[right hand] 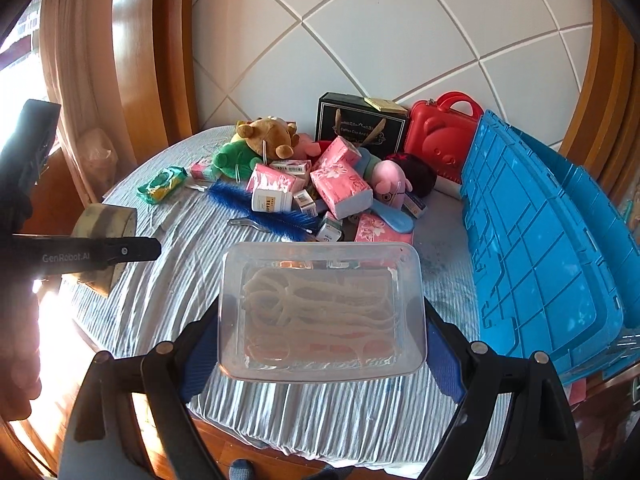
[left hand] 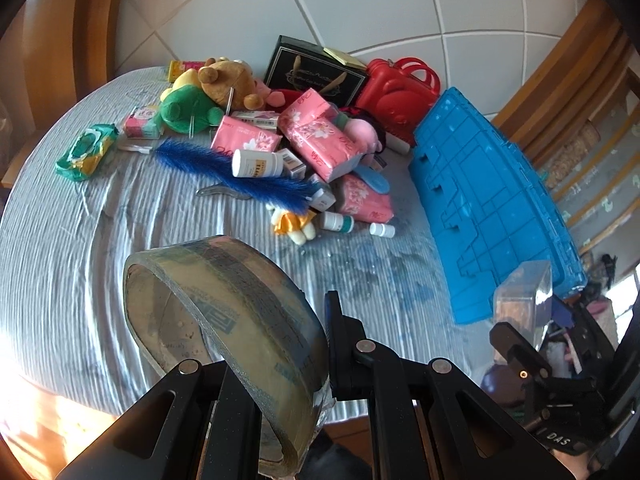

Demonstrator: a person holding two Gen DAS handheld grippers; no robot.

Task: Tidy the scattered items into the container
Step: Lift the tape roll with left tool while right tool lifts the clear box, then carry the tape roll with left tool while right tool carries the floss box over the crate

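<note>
— Clamped nearest the right wrist lens, what is seen?

— Between the wide-set jaws of the right gripper [right hand: 322, 356] a clear plastic box [right hand: 322, 308] is gripped by its two side walls; pale floss picks are packed inside it, and it is held above the striped grey cloth [right hand: 188, 280].

— And on the left?

— Around one finger of the left gripper [left hand: 280, 392] a roll of clear tape [left hand: 224, 320] is hung, its brown core tilted, and the roll's band is pinched by the closed jaws.

— Where is the container?

— At the right edge of the cloth the blue crate [right hand: 536, 256] is found, its ribbed flap lid stood up towards the clutter.

— What is left scattered?

— Pink tissue packs [right hand: 340, 186], a blue brush [right hand: 260, 210], a white pill bottle [right hand: 271, 200], plush toys [right hand: 266, 134], a green wipes pack [right hand: 162, 184], a red case [right hand: 444, 136] and a black box [right hand: 360, 126] are piled beside the crate.
</note>
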